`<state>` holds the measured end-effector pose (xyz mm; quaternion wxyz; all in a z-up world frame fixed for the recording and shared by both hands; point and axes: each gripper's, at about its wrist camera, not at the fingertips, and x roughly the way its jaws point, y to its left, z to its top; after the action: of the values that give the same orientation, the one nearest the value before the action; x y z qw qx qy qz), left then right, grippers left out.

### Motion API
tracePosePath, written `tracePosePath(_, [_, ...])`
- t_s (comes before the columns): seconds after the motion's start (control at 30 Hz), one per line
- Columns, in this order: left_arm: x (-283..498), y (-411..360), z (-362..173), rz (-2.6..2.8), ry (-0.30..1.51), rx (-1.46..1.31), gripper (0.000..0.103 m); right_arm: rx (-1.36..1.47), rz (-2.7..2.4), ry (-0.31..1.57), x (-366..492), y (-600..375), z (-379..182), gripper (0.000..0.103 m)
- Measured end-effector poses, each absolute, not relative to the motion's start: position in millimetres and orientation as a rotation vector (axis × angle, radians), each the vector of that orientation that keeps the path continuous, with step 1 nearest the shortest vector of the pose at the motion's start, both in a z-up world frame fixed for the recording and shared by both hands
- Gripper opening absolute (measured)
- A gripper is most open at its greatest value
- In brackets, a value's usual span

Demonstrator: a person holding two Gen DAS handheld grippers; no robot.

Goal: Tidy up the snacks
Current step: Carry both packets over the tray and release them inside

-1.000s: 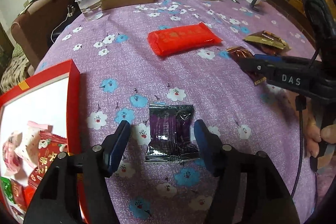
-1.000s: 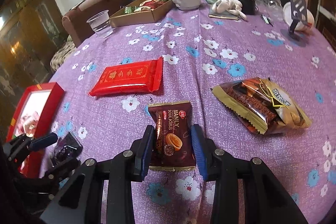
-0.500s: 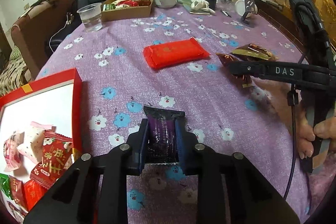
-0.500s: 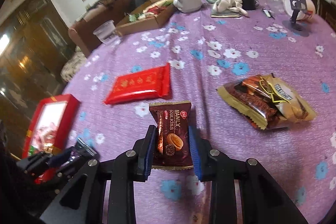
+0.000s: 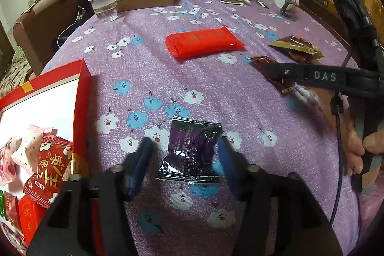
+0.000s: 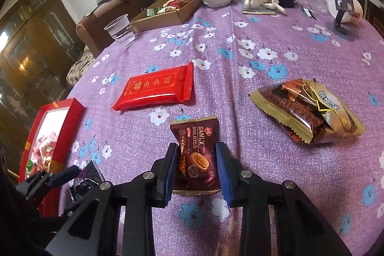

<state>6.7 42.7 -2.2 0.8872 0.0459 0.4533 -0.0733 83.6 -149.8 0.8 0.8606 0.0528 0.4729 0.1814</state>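
My left gripper (image 5: 184,155) has just been opening. Its jaws are standing apart around the purple packet (image 5: 192,150), which is lying flat near the near edge of the tabletop (image 5: 216,92), beside the red box (image 5: 82,97) at the left edge. If I lift now, I am leaving it behind.

My right gripper (image 6: 195,167) is pinching the brown biscuit packet (image 6: 196,155) narrowly, a little in from the near edge. Those jaws have just been easing open too, so the slick wrapper is at risk of slipping out. Squeezing harder could crush the biscuit.

My left fingers are blurring, so whether one pad is brushing the purple wrapper is probably beyond telling. The box is running off the picture. From the left wrist, my right gripper is covering most of the brown packet.
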Motion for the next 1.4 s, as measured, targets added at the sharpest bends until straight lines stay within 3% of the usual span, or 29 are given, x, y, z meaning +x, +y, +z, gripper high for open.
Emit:
tracePosePath(0.17, [-3.0,40.3,4.3,-0.166,0.893,0.12,0.021,0.047,0.369,0.974,80.1,-142.1,2.0,0.033])
tracePosePath(0.7, [-46.7,92.0,70.1,-0.153,0.718,0.031,0.021,0.214,0.525,0.894,62.7,-139.5,30.6,0.031])
tracePosePath(1.4, [-78.0,225.4,50.7,0.111,0.72,-0.094,0.021,0.113,0.861,0.964,0.4,65.3,44.2,0.031])
